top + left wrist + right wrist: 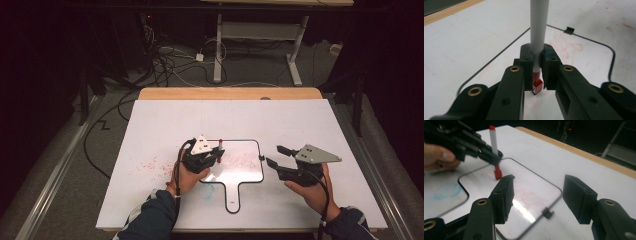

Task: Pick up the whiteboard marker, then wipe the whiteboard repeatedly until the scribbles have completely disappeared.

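Faint red smears mark the white table (165,125) beside the whiteboard (245,170).

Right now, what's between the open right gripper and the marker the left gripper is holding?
In the right gripper view, glossy whiteboard surface with faint red smears lies between the right gripper and the marker, plus a small black clip at the board's edge.

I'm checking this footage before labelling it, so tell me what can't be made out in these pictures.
- Marker top: cut off by the upper edge of the left gripper view.
- Marker tip: the left gripper view is too blurred to show whether it touches the whiteboard.
- Red smears on the board: too faint to read, high view.
- Room behind the table: too dark, high view.
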Demonstrator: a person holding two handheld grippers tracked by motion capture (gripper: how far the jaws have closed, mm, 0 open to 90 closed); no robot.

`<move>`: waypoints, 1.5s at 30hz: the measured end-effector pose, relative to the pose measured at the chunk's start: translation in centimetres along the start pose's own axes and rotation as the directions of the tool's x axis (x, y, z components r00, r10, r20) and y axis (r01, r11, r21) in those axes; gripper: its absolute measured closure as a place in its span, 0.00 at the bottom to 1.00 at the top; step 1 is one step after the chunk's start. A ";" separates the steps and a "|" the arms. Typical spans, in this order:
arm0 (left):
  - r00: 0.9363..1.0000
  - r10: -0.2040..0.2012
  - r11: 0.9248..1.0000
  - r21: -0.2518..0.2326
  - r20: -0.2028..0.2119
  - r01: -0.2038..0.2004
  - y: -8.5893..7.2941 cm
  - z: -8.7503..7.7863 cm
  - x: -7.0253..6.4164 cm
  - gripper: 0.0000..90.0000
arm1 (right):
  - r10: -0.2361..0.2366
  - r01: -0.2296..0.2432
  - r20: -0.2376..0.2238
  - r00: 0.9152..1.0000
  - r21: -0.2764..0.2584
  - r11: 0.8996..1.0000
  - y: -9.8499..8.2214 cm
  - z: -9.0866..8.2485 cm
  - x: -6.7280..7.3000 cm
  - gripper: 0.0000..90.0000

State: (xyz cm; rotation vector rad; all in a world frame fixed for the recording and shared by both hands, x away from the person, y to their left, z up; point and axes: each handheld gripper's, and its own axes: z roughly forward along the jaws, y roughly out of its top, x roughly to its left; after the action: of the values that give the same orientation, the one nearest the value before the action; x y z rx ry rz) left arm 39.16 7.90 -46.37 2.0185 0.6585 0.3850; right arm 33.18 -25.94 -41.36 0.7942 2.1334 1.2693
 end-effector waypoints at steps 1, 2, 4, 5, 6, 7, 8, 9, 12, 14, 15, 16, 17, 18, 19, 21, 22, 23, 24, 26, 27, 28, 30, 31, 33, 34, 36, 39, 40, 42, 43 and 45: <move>1.000 -0.010 1.000 0.001 -0.004 0.010 -0.2 -0.3 0.4 0.88 | -0.017 0.017 0.031 0.999 0.009 1.000 -0.6 -0.9 -0.2 0.47; 1.000 -0.023 1.000 0.000 -0.003 0.023 -0.3 -0.5 0.7 0.88 | -0.019 0.018 0.041 0.999 0.014 1.000 -0.9 -1.2 -0.4 0.47; 1.000 -0.030 1.000 0.003 -0.004 0.030 -0.5 -0.9 1.0 0.88 | -0.023 0.022 0.061 0.998 0.029 0.999 -1.4 -1.7 -0.6 0.47; 1.000 -0.022 1.000 0.008 -0.005 0.022 -0.6 -1.0 1.0 0.88 | -0.023 0.022 0.061 0.998 0.029 0.999 -1.4 -1.7 -0.6 0.47; 1.000 -0.013 1.000 0.011 -0.008 0.013 -0.6 -1.1 1.0 0.88 | -0.023 0.020 0.071 0.997 0.045 0.999 -1.9 -1.9 -0.8 0.47; 1.000 -0.010 1.000 0.013 -0.009 0.010 -0.6 -1.2 1.1 0.88 | -0.024 0.020 0.072 0.997 0.048 0.999 -2.0 -2.0 -0.9 0.46; 1.000 -0.015 1.000 0.012 -0.008 0.015 -0.6 -1.2 1.2 0.88 | -0.024 0.020 0.072 0.997 0.048 0.999 -2.0 -2.0 -0.9 0.46; 1.000 -0.019 1.000 0.011 -0.006 0.019 -0.6 -1.2 1.2 0.88 | -0.021 0.017 0.067 0.998 0.055 0.998 -2.2 -1.9 -0.9 0.45; 1.000 -0.013 1.000 0.012 -0.008 0.013 -0.6 -1.1 1.3 0.88 | -0.040 0.035 0.067 0.997 0.065 0.997 -2.4 -1.8 -0.8 0.43; 1.000 -0.017 1.000 0.009 -0.006 0.017 -0.6 -1.0 1.4 0.88 | -0.056 0.051 0.067 0.996 0.070 0.996 -2.4 -1.7 -0.7 0.41; 1.000 -0.021 1.000 0.008 -0.004 0.021 -0.6 -1.0 1.4 0.88 | -0.056 0.051 0.067 0.996 0.070 0.996 -2.4 -1.7 -0.7 0.41; 1.000 -0.027 1.000 0.007 -0.003 0.027 -0.6 -1.0 1.3 0.88 | -0.057 0.052 0.066 0.996 0.068 0.996 -2.4 -1.7 -0.7 0.41; 0.999 -0.032 0.999 0.005 0.003 0.032 -0.6 -1.0 1.3 0.88 | -0.055 0.051 0.062 0.997 0.065 0.997 -2.4 -1.7 -0.7 0.40; 0.999 -0.043 0.999 0.000 0.016 0.043 -0.7 -0.9 1.2 0.88 | -0.055 0.051 0.060 0.997 0.067 0.996 -2.4 -1.6 -0.7 0.40; 0.998 -0.057 0.998 -0.008 0.030 0.057 -0.7 -0.8 1.0 0.88 | -0.053 0.049 0.058 0.997 0.071 0.996 -2.5 -1.6 -0.6 0.40; 0.997 -0.055 0.998 -0.023 0.056 0.057 -0.6 -0.2 0.2 0.88 | -0.056 0.052 0.054 0.997 0.082 0.995 -2.6 -1.4 -0.4 0.41; 0.997 -0.043 0.999 -0.024 0.067 0.045 -0.3 0.1 -0.4 0.88 | -0.065 0.060 0.054 0.996 0.088 0.994 -2.7 -1.3 -0.3 0.41; 0.997 -0.022 0.999 -0.022 0.073 0.024 -0.1 0.5 -0.9 0.88 | -0.067 0.062 0.054 0.996 0.098 0.993 -2.8 -1.3 -0.2 0.41; 0.997 0.003 1.000 -0.021 0.074 -0.001 0.1 0.7 -1.5 0.88 | -0.066 0.060 0.051 0.997 0.102 0.993 -2.8 -1.2 -0.2 0.41; 0.996 0.032 0.999 -0.019 0.079 -0.031 0.3 1.1 -2.0 0.88 | -0.068 0.063 0.046 0.997 0.104 0.993 -2.9 -1.2 -0.1 0.41; 0.996 0.037 0.999 -0.015 0.080 -0.036 0.4 1.0 -2.0 0.88 | -0.070 0.065 0.046 0.996 0.104 0.992 -2.8 -1.1 -0.1 0.40; 0.996 0.030 1.000 -0.009 0.085 -0.030 0.3 0.9 -1.7 0.88 | -0.071 0.066 0.044 0.996 0.099 0.993 -2.8 -1.1 -0.1 0.40; 0.998 0.015 1.000 0.004 0.064 -0.015 0.1 0.3 -1.1 0.88 | -0.069 0.064 0.044 0.997 0.097 0.993 -2.7 -1.0 -0.1 0.40; 0.999 0.012 1.000 0.016 0.045 -0.013 0.0 -0.1 -0.8 0.88 | -0.069 0.064 0.044 0.997 0.099 0.993 -2.8 -1.0 -0.2 0.40; 1.000 -0.008 0.999 0.038 0.018 0.007 -0.3 -1.1 0.0 0.88 | -0.073 0.068 0.044 0.996 0.105 0.992 -2.9 -0.9 -0.3 0.40; 1.000 -0.014 0.999 0.048 0.005 0.014 -0.5 -1.5 0.3 0.88 | -0.073 0.068 0.044 0.996 0.105 0.992 -2.9 -0.9 -0.3 0.40; 1.000 -0.023 0.998 0.056 -0.003 0.024 -0.9 -2.3 0.5 0.88 | -0.080 0.074 0.049 0.996 0.111 0.991 -3.0 -0.9 -0.3 0.40; 1.000 -0.005 0.998 0.069 -0.016 0.006 -1.4 -3.3 0.2 0.88 | -0.095 0.087 0.069 0.993 0.103 0.991 -2.9 -1.2 -0.3 0.41; 1.000 -0.002 0.998 0.070 -0.017 0.003 -1.5 -3.6 0.0 0.88 | -0.089 0.082 0.090 0.992 0.082 0.993 -2.9 -1.3 -0.2 0.41; 1.000 0.012 0.998 0.069 -0.016 -0.011 -1.9 -4.0 -0.2 0.88 | -0.082 0.076 0.108 0.991 0.059 0.995 -2.7 -1.6 -0.3 0.41; 1.000 0.015 0.998 0.066 -0.017 -0.014 -2.0 -4.1 -0.2 0.87 | -0.076 0.070 0.112 0.991 0.054 0.996 -2.6 -1.6 -0.3 0.41; 1.000 0.004 0.999 0.053 -0.014 -0.003 -2.1 -4.0 -0.2 0.87 | -0.077 0.071 0.115 0.990 0.062 0.996 -2.7 -1.5 -0.4 0.41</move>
State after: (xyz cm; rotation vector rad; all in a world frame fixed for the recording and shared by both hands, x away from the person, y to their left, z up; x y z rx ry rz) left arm 36.34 11.41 -46.19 2.0687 0.6805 0.3883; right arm 31.89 -28.12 -43.07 0.7860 2.0933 1.1007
